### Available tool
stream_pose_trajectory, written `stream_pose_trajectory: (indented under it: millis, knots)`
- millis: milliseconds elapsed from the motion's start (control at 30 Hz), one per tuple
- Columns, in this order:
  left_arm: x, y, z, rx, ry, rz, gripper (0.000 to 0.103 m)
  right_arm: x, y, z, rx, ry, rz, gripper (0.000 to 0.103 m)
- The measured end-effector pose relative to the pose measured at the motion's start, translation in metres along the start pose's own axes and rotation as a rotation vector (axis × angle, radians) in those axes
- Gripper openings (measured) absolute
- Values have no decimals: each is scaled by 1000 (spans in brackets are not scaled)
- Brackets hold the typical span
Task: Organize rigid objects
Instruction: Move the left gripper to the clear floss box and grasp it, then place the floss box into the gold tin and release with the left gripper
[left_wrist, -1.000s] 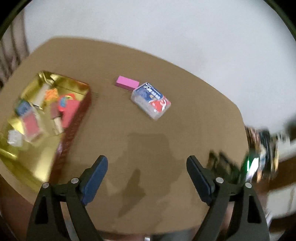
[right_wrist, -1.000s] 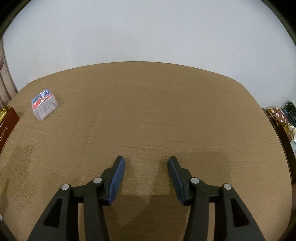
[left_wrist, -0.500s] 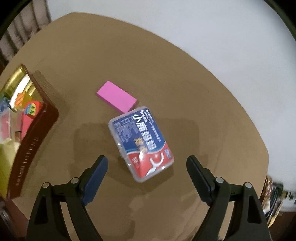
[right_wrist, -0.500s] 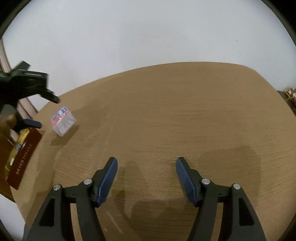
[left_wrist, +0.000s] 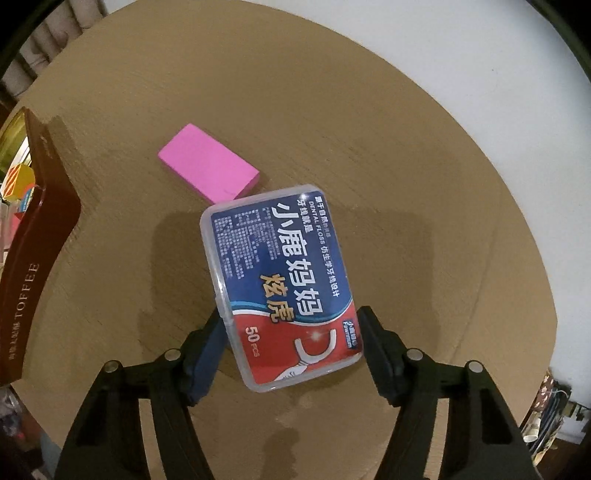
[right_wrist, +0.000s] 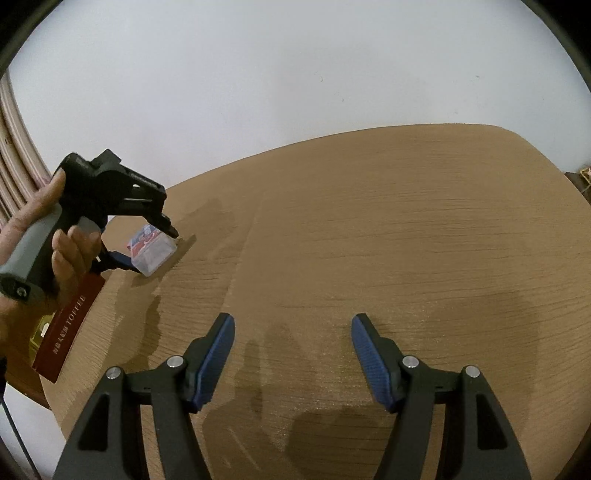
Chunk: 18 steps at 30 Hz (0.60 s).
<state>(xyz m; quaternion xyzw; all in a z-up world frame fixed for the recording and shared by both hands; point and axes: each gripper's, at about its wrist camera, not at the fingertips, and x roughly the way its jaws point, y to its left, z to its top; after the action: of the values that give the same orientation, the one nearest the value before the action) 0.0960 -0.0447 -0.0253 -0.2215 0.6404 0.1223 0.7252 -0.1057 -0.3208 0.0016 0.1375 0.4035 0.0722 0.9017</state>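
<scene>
Dental floss box (left_wrist: 282, 286), a clear plastic case with a blue-and-red label, lying flat on the brown wood-grain table (left_wrist: 388, 155) with its near end between the fingers of the left gripper (left_wrist: 291, 345); the pads (left_wrist: 207, 354) flank the case on both sides, though whether they press it or merely bracket it cannot be told from either view. Just beyond the box's far corner lies a pink block (left_wrist: 208, 166), close to the case, possibly touching. At the table's left edge stands a dark red tin (left_wrist: 35, 266) lettered TOFFEE, with coloured items partly visible inside. A white wall (right_wrist: 295, 74) backs the rounded tabletop. In the right wrist view, the right gripper (right_wrist: 293, 350) hovers with fingers spread wide over bare table, holding nothing and well apart from the box (right_wrist: 151, 251); the left hand (right_wrist: 40, 243) grips the left gripper's handle, partly masking the tin (right_wrist: 66, 328).
</scene>
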Motion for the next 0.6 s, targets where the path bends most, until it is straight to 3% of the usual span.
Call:
stream_pose_trajectory:
  millis: [200, 300, 367, 500, 600]
  knots:
    - [-23, -2, -40, 180, -81, 32, 62, 2, -4, 1, 10, 3, 0, 68]
    - [-62, 7, -72, 292, -178, 10, 60, 2, -5, 2, 12, 6, -1, 68]
    - [-85, 23, -90, 336, -197, -22, 60, 2, -5, 3, 13, 7, -3, 68]
    - [-133, 74, -111, 349, -192, -72, 60, 3, -4, 3, 11, 15, -12, 68]
    - [-166, 120, -103, 309, -176, -101, 60, 4, -3, 4, 6, 19, -21, 68]
